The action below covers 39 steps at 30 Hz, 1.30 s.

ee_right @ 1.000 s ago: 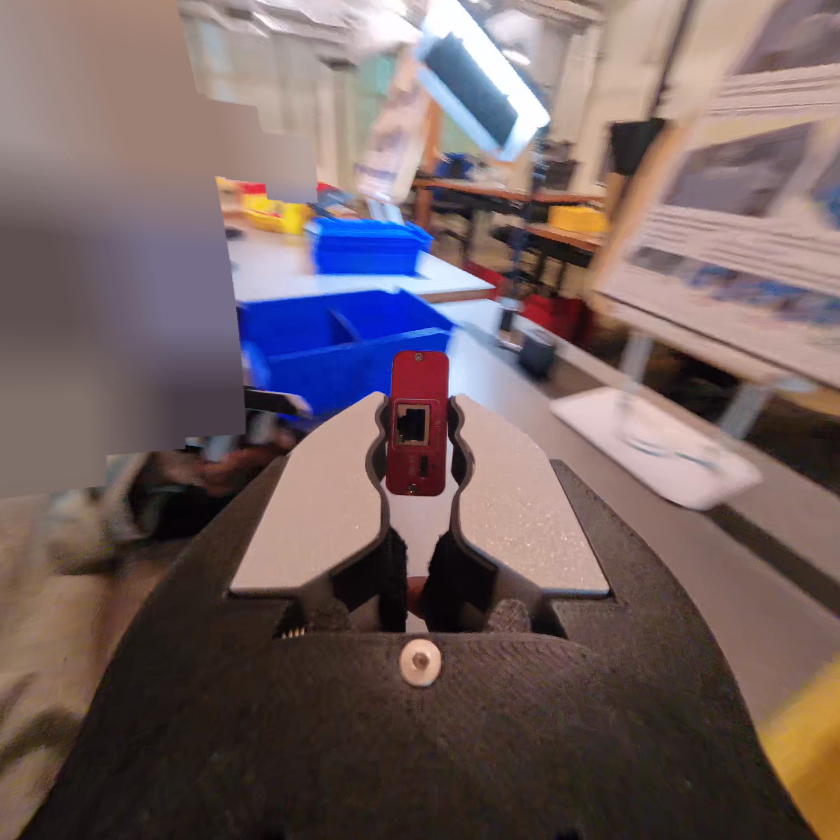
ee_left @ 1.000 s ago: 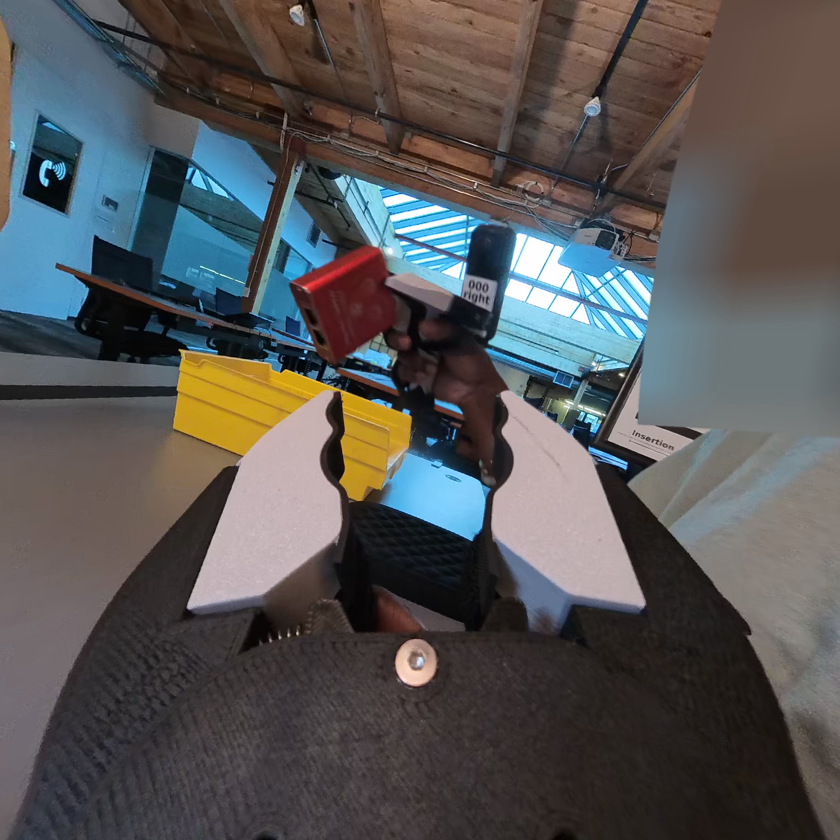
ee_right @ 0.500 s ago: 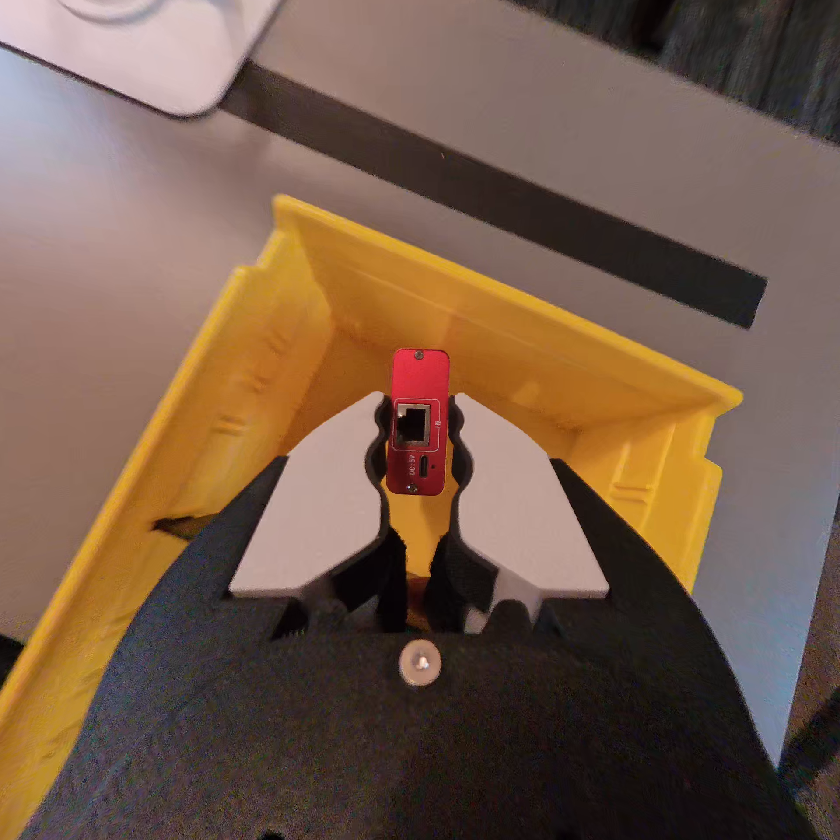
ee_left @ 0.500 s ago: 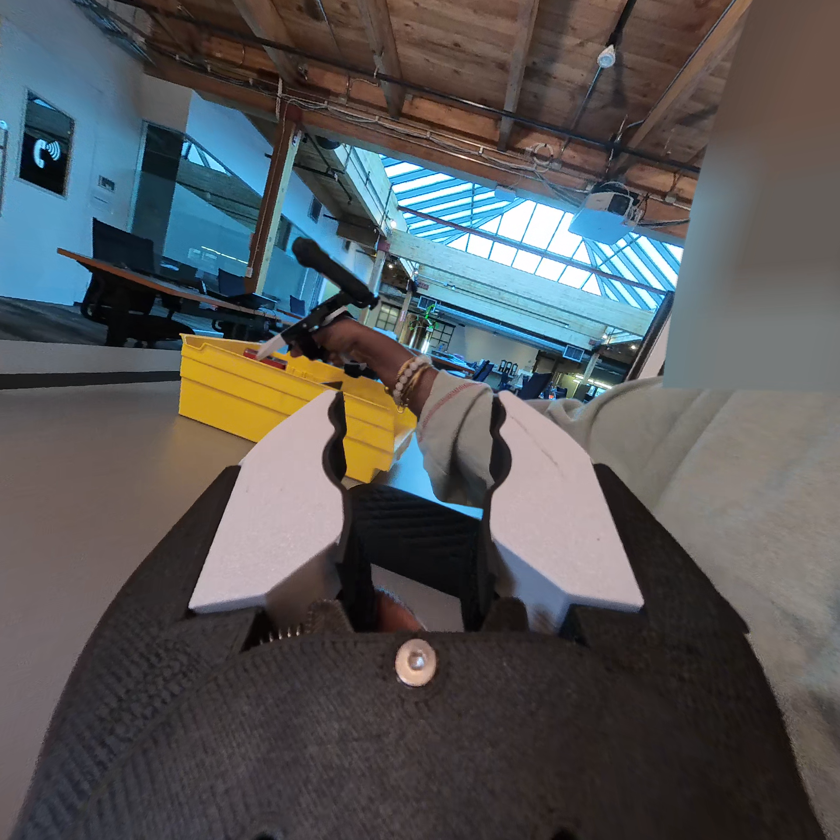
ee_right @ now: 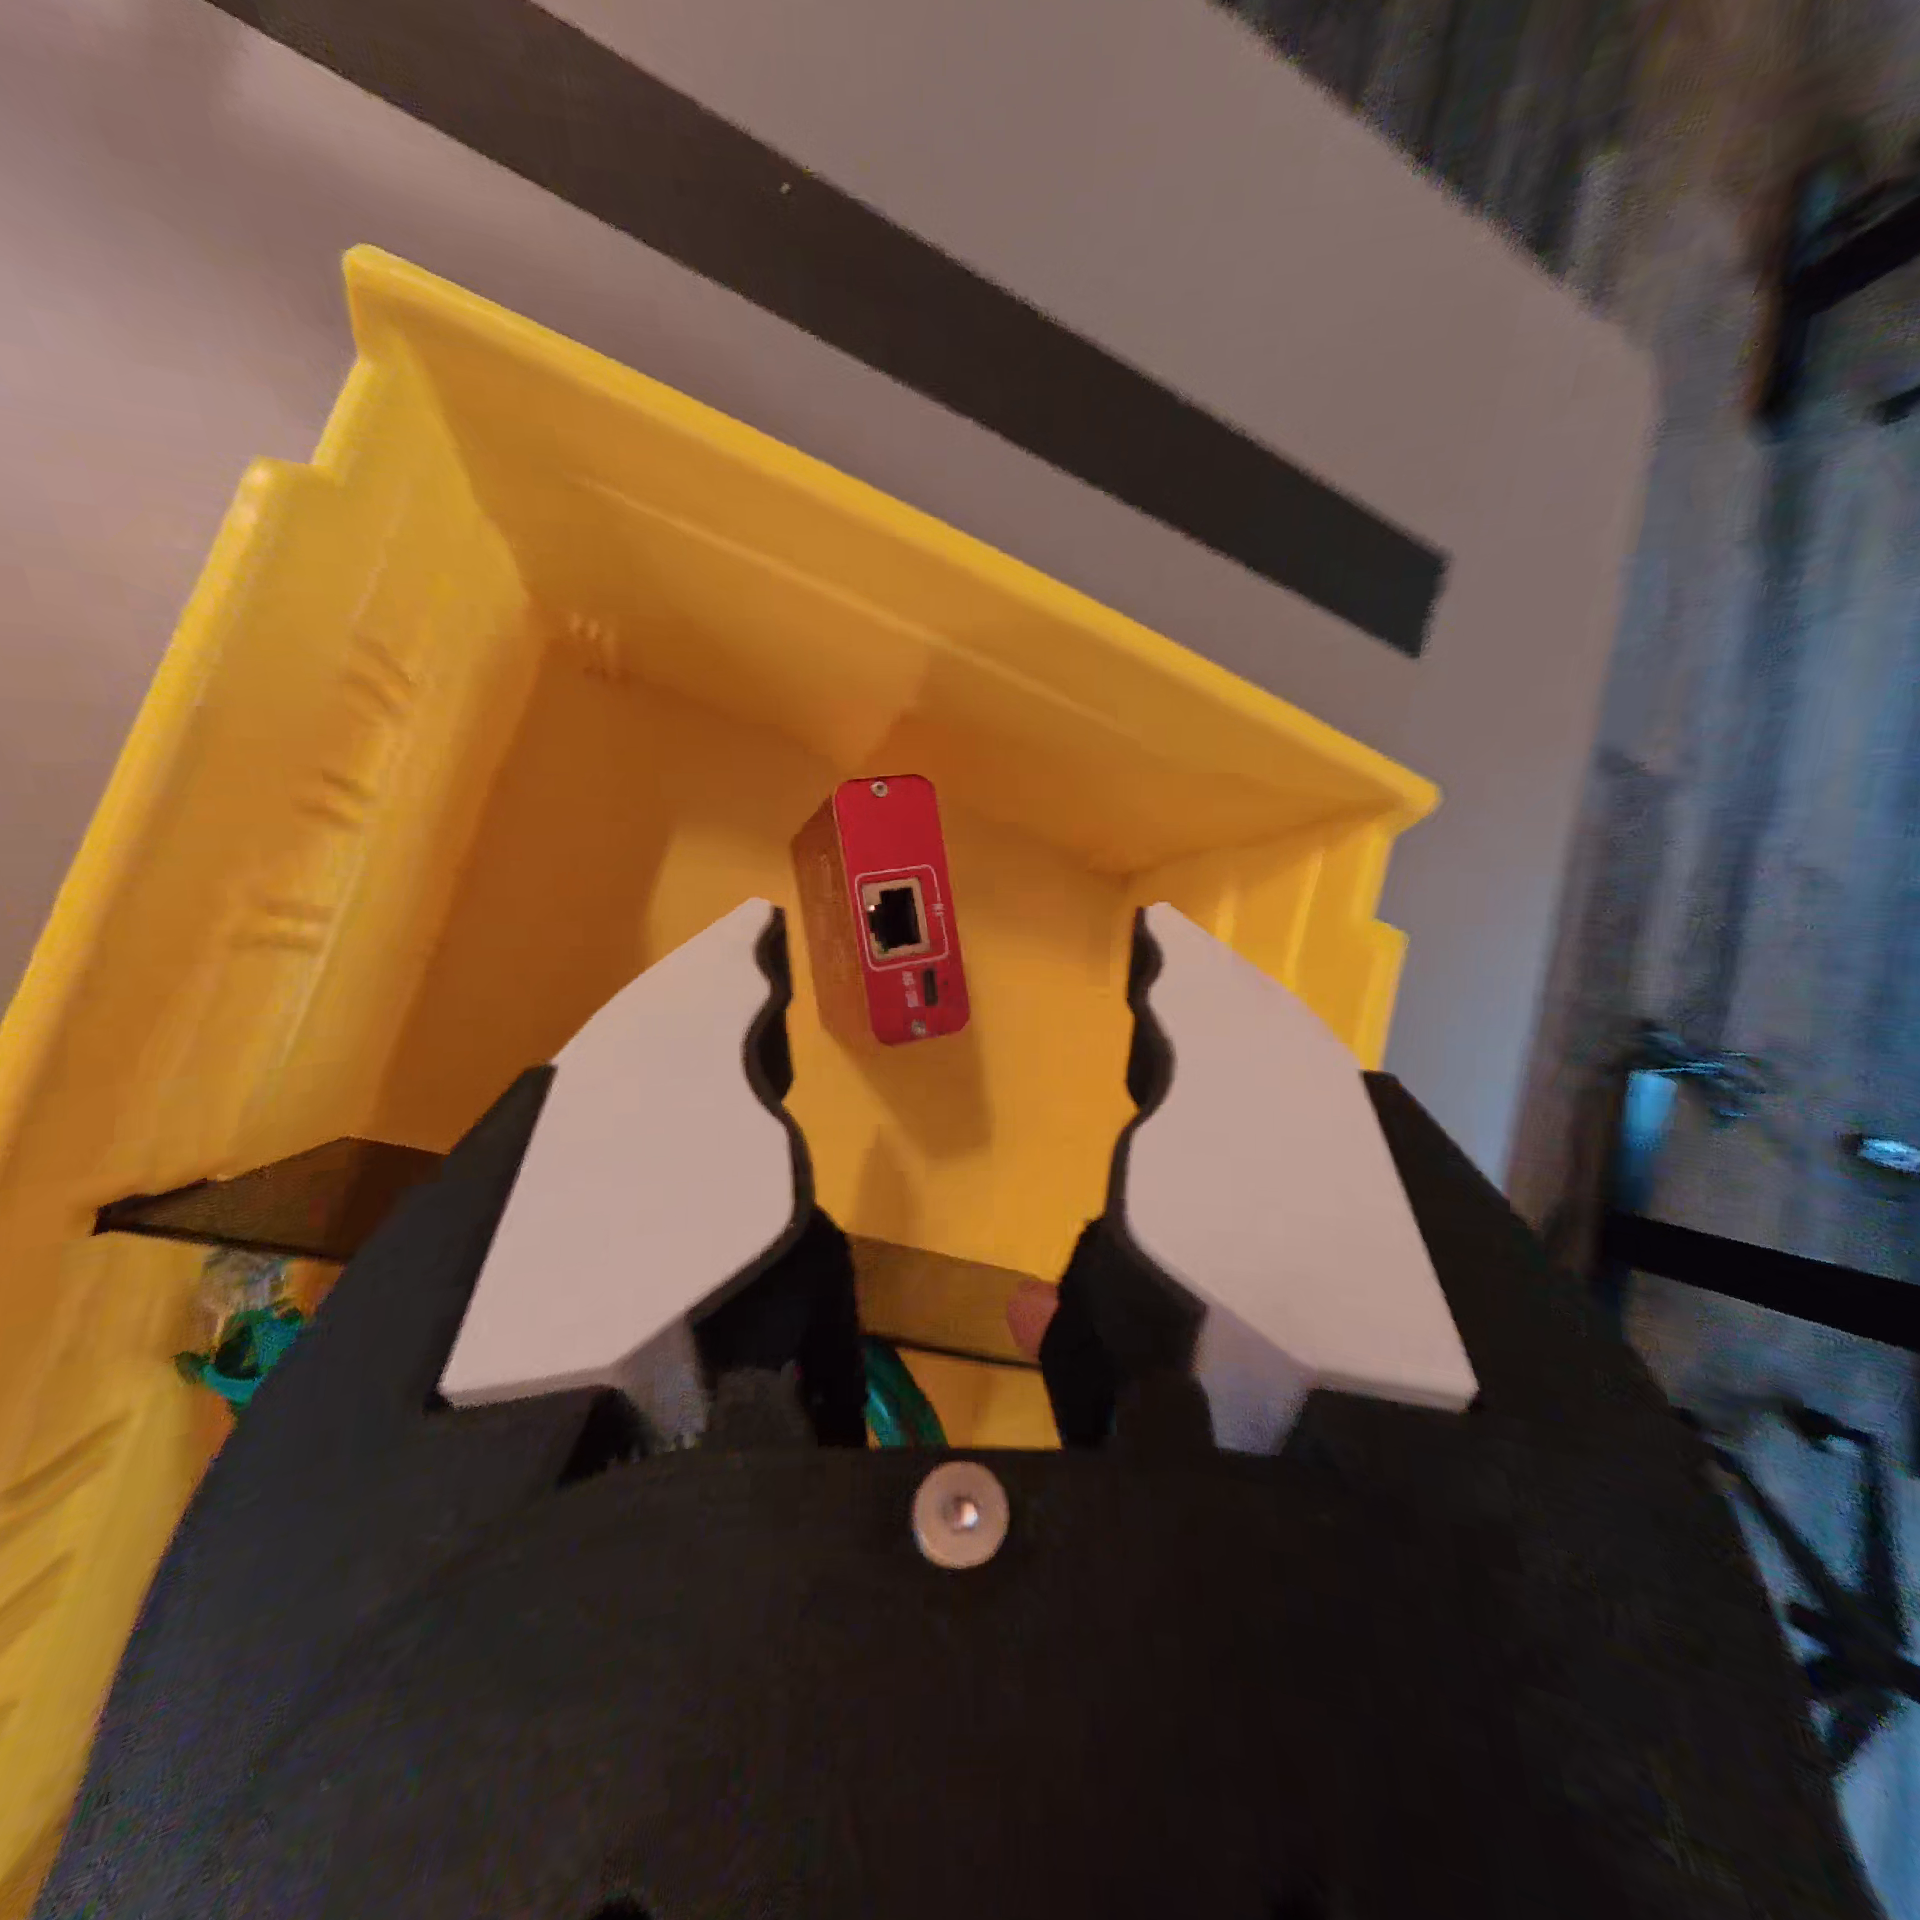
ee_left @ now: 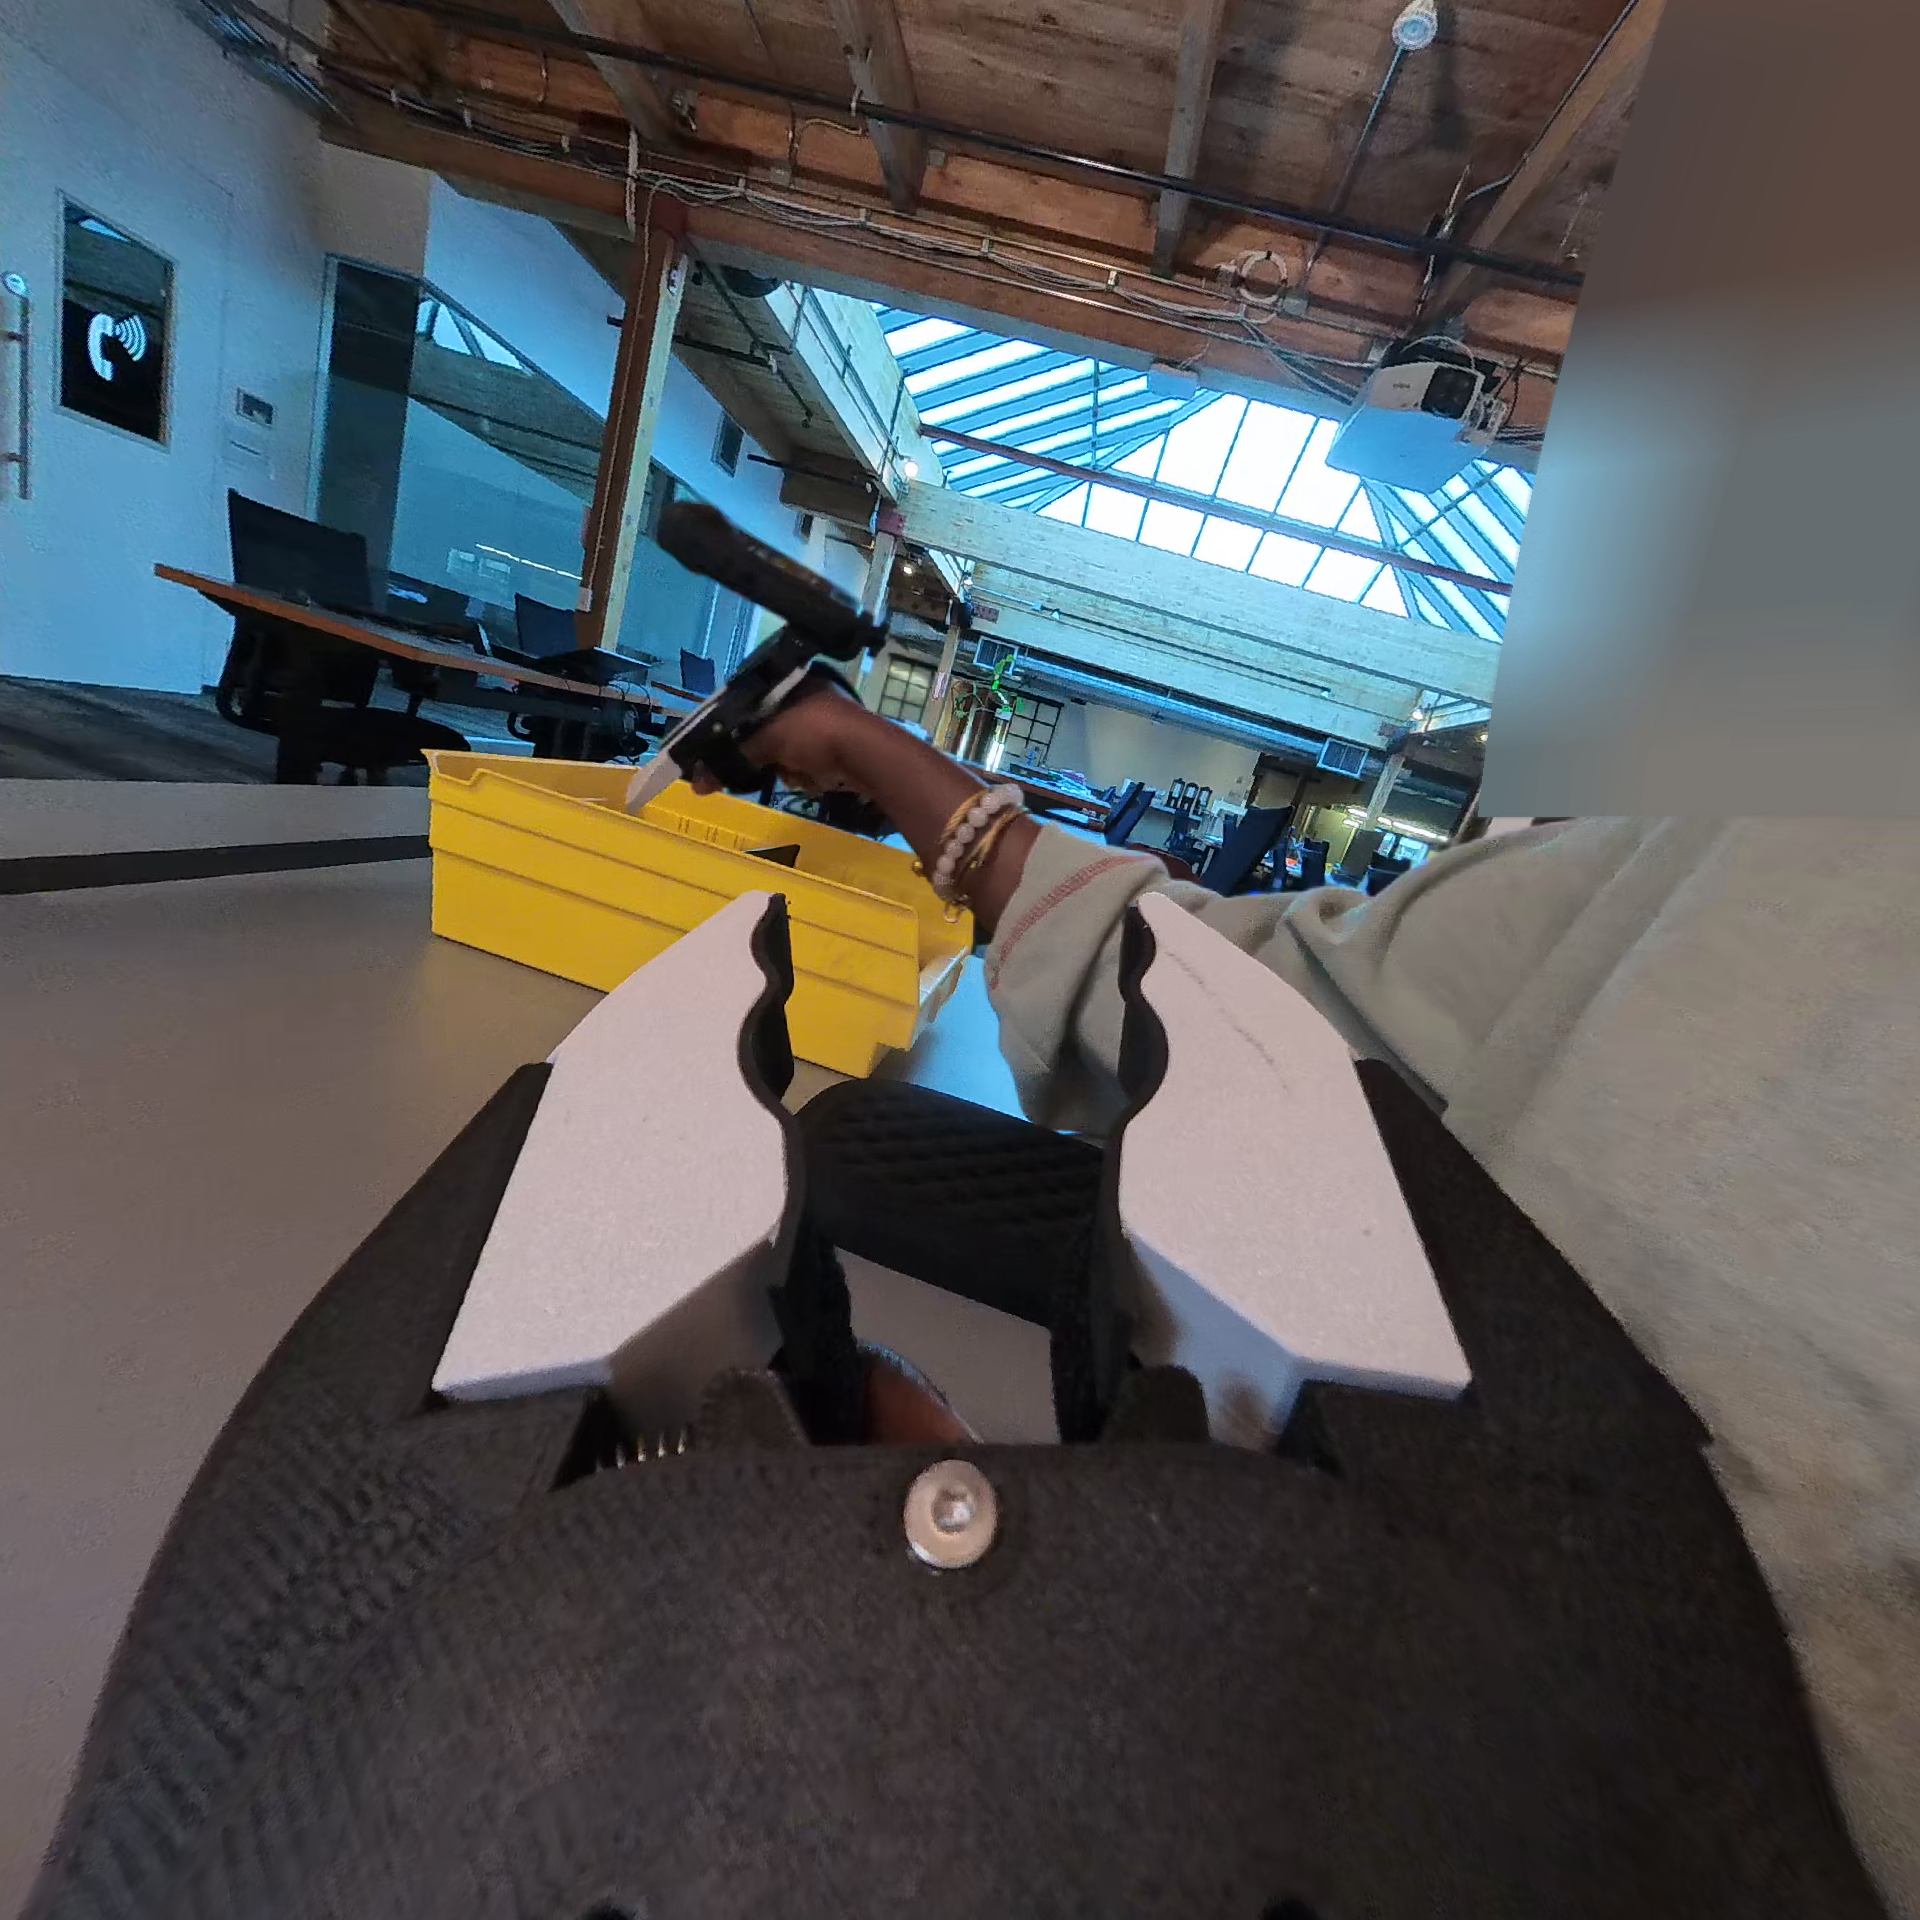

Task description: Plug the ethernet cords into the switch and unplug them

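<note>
Inside the yellow bin (ee_right: 665, 665), the far compartment is bare apart from the red switch (ee_right: 883, 904), which sits between the spread fingers of the right tool (ee_right: 956, 925) with room on either side. A dark divider (ee_right: 260, 1195) walls off the near compartment, where green cords (ee_right: 234, 1351) lie. The left tool (ee_left: 951, 925) faces bare tabletop (ee_left: 208, 1039); the bin and a sleeved arm (ee_left: 1195, 935) block the way ahead.

- I opened the right gripper (ee_right: 956, 940); the red switch (ee_right: 888, 914) is released and now sits apart from both fingers in the yellow bin (ee_right: 312, 727).
</note>
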Available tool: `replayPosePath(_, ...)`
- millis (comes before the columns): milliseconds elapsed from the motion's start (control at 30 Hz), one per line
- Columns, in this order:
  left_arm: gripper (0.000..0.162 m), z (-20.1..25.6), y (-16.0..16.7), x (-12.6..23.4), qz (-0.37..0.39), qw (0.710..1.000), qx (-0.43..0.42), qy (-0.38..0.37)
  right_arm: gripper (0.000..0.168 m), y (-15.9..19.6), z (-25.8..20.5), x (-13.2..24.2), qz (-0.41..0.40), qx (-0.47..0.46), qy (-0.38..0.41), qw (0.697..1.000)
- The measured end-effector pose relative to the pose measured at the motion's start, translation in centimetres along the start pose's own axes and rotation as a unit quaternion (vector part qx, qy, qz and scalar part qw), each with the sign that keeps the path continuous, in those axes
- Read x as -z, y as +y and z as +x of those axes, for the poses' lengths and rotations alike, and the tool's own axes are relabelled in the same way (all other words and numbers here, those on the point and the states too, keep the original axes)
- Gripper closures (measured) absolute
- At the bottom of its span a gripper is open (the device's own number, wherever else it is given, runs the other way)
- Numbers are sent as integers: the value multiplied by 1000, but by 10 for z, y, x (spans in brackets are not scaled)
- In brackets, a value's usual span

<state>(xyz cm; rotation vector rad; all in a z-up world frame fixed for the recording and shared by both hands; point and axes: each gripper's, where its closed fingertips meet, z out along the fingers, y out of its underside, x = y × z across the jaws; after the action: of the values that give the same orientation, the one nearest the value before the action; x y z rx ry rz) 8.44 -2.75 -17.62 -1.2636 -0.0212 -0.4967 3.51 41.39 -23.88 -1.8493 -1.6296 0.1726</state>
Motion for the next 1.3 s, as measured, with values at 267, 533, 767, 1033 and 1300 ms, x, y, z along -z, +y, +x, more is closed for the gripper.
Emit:
replayPosePath(267, 102, 2, -3, 1, 4, 1000, -6, -6, 57, -16, -33, 82, 98, 44, 106, 989)
replayPosePath(533, 93, -15, -52, 31, -33, 981, -126, -141, 41, 31, -120, 137, 221, -23, 3, 975)
replayPosePath(767, 74, -66, -103, 129, -132, 884, -255, -370, 78, 92, -170, 110, 192, -79, -66, 976)
replayPosePath(1033, 88, -115, -38, 188, -297, 845, -149, -419, 128, 101, -174, 85, 144, -41, -50, 988)
replayPosePath(1300, 122, -134, -33, 182, -238, 851, -125, -450, 148, 79, -181, 73, 130, 16, -32, 991)
